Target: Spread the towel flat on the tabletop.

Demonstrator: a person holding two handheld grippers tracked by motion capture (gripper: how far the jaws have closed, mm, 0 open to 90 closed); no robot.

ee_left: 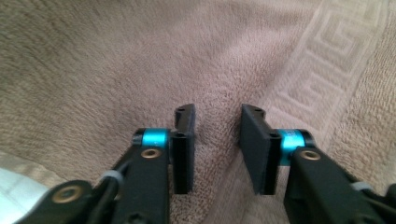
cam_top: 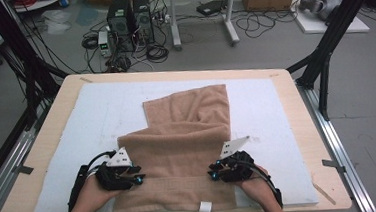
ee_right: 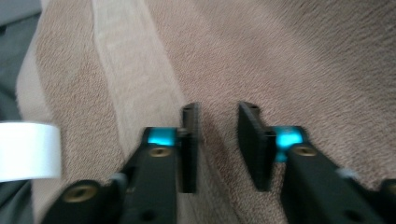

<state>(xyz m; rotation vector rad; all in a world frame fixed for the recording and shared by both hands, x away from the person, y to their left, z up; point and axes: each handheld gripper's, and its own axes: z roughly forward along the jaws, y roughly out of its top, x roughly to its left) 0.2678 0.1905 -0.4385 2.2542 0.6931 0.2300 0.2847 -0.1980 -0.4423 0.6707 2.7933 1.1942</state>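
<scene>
A tan towel [cam_top: 188, 131] lies partly folded on the white mat [cam_top: 101, 112], its near fold reaching the table's front edge. My left gripper [cam_top: 140, 178] sits over the towel's near left side and my right gripper [cam_top: 212, 175] over its near right side, each held by a hand. In the left gripper view the left gripper [ee_left: 217, 116] stands open just above the pile, a woven key-pattern band [ee_left: 327, 51] to its right. In the right gripper view the right gripper [ee_right: 218, 114] is open too, over plain pile beside a paler stripe [ee_right: 126, 70]. Nothing is pinched in either.
A white label tag [cam_top: 205, 207] sticks out at the towel's near hem, seen also as the tag [ee_right: 28, 150] in the right gripper view. The wooden table [cam_top: 296, 103] has metal rails along both sides. Computers, cables and boxes stand on the floor beyond.
</scene>
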